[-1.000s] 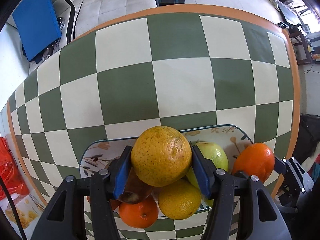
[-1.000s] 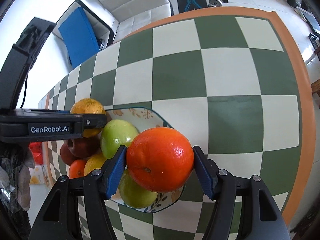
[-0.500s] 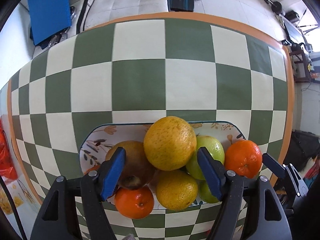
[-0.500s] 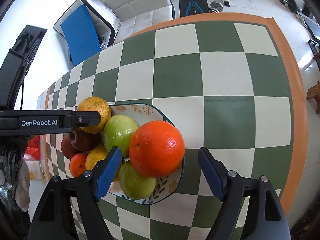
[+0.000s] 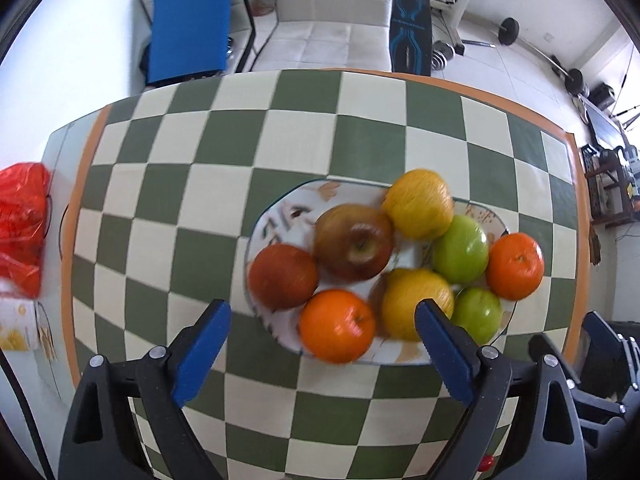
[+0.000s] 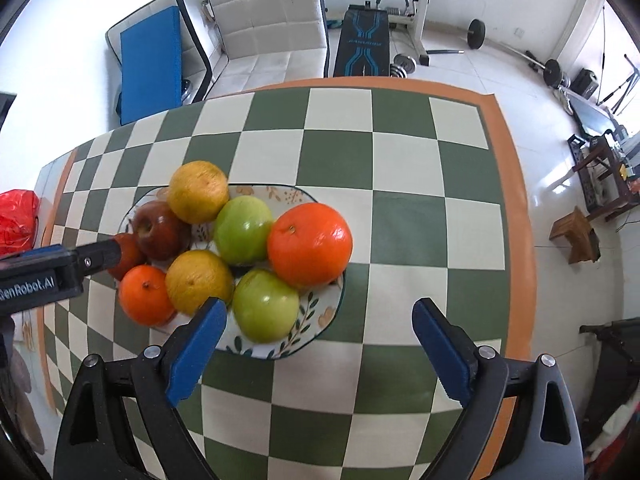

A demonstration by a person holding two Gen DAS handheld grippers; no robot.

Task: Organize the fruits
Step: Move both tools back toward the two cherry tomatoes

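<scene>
A floral plate (image 5: 280,210) (image 6: 320,320) on the checkered table holds several fruits. The yellow-orange citrus (image 5: 418,204) (image 6: 197,192) lies at the plate's far side beside a red apple (image 5: 354,242) (image 6: 160,230). A bright orange (image 6: 310,244) (image 5: 515,266) rests on the plate's right edge next to two green apples (image 6: 242,236) (image 6: 266,310). My left gripper (image 5: 322,326) is open, raised above the plate's near side with nothing in it. My right gripper (image 6: 319,322) is open and empty, above the plate's near right rim.
The checkered cloth (image 6: 400,160) has bare squares beyond and right of the plate. A red plastic bag (image 5: 22,232) sits at the table's left end. A white chair (image 6: 264,20), blue mat (image 6: 150,60) and gym gear (image 6: 400,20) stand behind the table.
Both grippers opened, leaving the yellow citrus and the bright orange on the plate, then drew back and up. The plate now looks smaller and farther away.
</scene>
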